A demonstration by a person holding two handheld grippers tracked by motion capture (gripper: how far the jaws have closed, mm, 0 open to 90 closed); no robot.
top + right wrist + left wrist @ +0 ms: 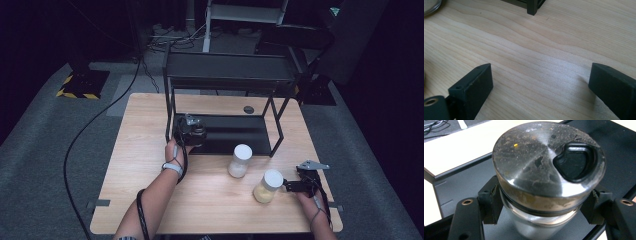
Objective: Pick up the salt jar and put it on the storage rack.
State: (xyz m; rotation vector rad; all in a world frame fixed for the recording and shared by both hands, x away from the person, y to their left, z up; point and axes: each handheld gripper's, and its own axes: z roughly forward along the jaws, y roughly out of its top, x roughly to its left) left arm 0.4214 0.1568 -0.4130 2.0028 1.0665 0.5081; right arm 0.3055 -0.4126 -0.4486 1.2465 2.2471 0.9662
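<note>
My left gripper (190,131) is shut on a glass jar with a scuffed metal lid (534,162) that has a black cap set into it. The pads (489,203) press the jar just under its lid, above the black bottom shelf (461,182) at the left end of the rack (230,67). My right gripper (290,184) rests low over the wooden table (544,45) at the front right, open, with nothing between its jaws. Just to its left stands a white-lidded jar of yellow contents (267,186).
A second white-lidded jar (240,160) stands in front of the rack's bottom shelf (235,134). The rack's front right leg (532,7) rises ahead of my right gripper. A dark round disc (248,109) lies on the table behind the shelf.
</note>
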